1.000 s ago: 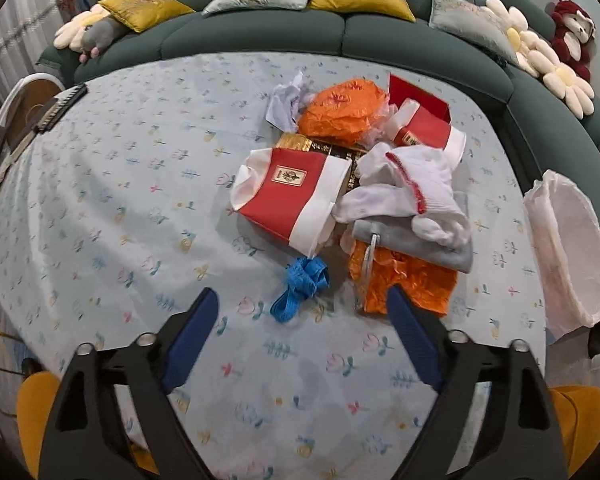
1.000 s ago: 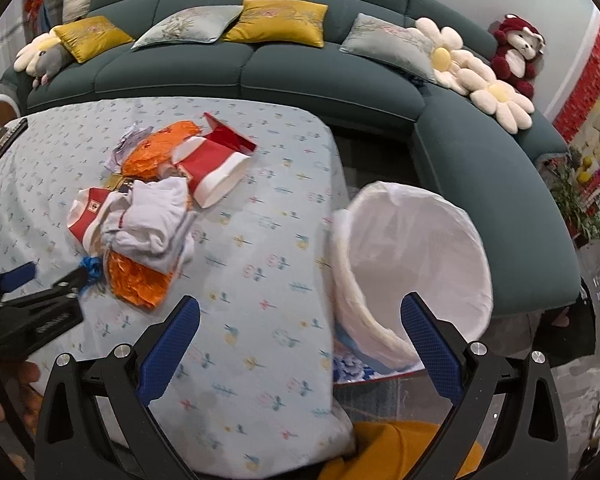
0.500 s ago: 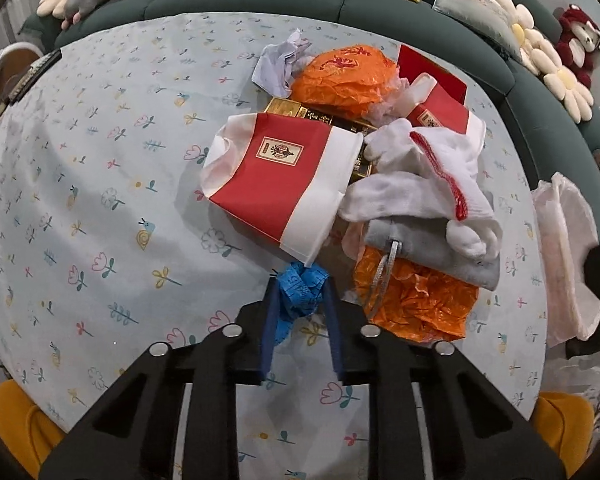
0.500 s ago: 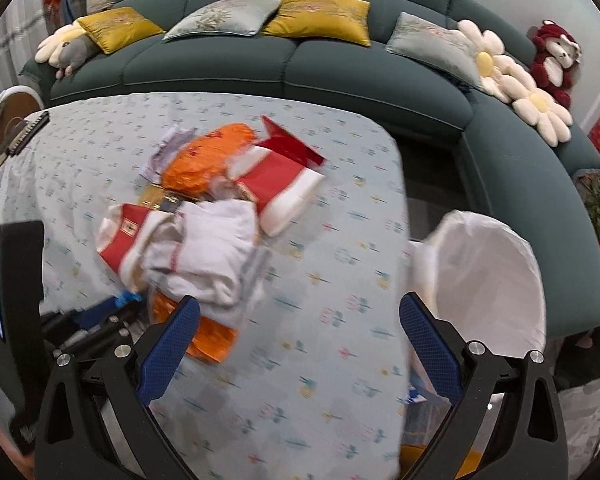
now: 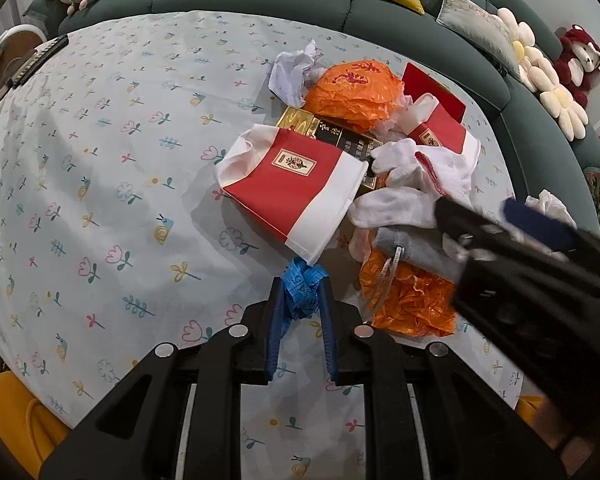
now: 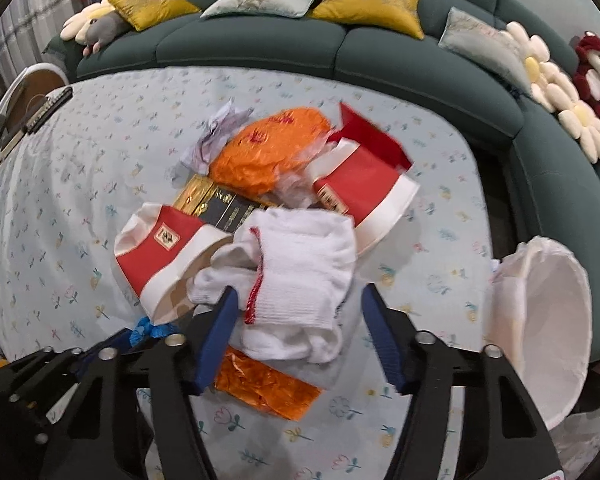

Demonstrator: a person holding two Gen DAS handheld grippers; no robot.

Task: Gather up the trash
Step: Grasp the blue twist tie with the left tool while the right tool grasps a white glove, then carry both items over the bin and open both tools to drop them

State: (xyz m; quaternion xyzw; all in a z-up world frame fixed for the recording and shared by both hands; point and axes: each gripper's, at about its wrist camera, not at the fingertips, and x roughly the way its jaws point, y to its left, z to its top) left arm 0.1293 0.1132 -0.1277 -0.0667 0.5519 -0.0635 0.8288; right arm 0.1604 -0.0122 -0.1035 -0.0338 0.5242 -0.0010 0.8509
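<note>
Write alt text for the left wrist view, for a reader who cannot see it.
The left gripper has its jaws shut on a crumpled blue tape on a floral tablecloth. Just beyond lies a trash pile: a red-and-white paper bag, white cloth and orange plastic. The right gripper reaches in from the right, blurred.

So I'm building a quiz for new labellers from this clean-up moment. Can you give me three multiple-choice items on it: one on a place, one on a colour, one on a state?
1. Where is the white-lined bin?
A. Off the table's right edge
B. On the sofa
C. In the middle of the table

2. What colour is the crumpled tape in the left gripper?
A. Yellow
B. Blue
C. Green

3. How is the right gripper?
A. Shut on a cushion
B. Shut on a red bag
C. Open around the white cloth

Answers: 1 A, the bin shows beyond the tablecloth's right edge; 2 B, blue shows between the fingers; 3 C, its fingers stand apart on either side of the cloth.
</note>
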